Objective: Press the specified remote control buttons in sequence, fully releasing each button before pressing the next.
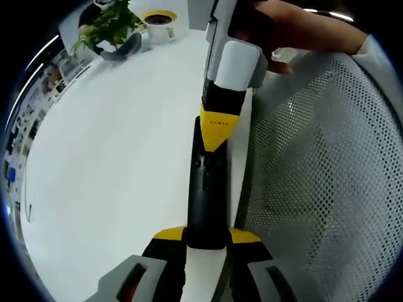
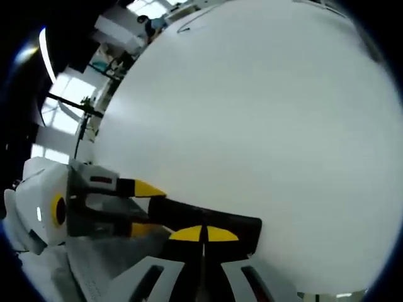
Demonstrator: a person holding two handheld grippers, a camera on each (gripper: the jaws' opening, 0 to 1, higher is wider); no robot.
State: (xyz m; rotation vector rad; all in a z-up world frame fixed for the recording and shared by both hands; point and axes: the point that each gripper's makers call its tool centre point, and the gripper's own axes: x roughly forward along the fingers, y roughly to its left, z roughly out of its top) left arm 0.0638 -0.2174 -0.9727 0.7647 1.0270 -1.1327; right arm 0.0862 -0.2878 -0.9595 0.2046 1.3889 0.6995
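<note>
Two claws: both work on one black remote at the near edge of the big white table (image 1: pixel 107 163).
Table: white and wide, with a green plant (image 1: pixel 107 25) and a yellow-ringed roll (image 1: pixel 158 19) far at the back.
Chair: a grey mesh chair (image 1: pixel 321 189) stands just beside the table edge.
Remote (image 1: pixel 206 195): long, thin and black, lying along the table edge. Its near end sits between the left claw's yellow tips. In the right gripper view it runs sideways (image 2: pixel 208 223).
Left claw (image 1: pixel 206 236): pinching the near end of the remote, one tip on each side, to hold it steady.
Right claw (image 1: pixel 220 129): its yellow tips are pressed together into one point, and that point touches the top face of the remote, near the far end. In its own view the tips meet over the remote (image 2: pixel 203 234).
Step now: this looks like a button press.
How to do it well: push straight down, gently. Keep the left claw's hold firm so the remote does not slide off the edge. Lift the point fully clear before going to the next button.
</note>
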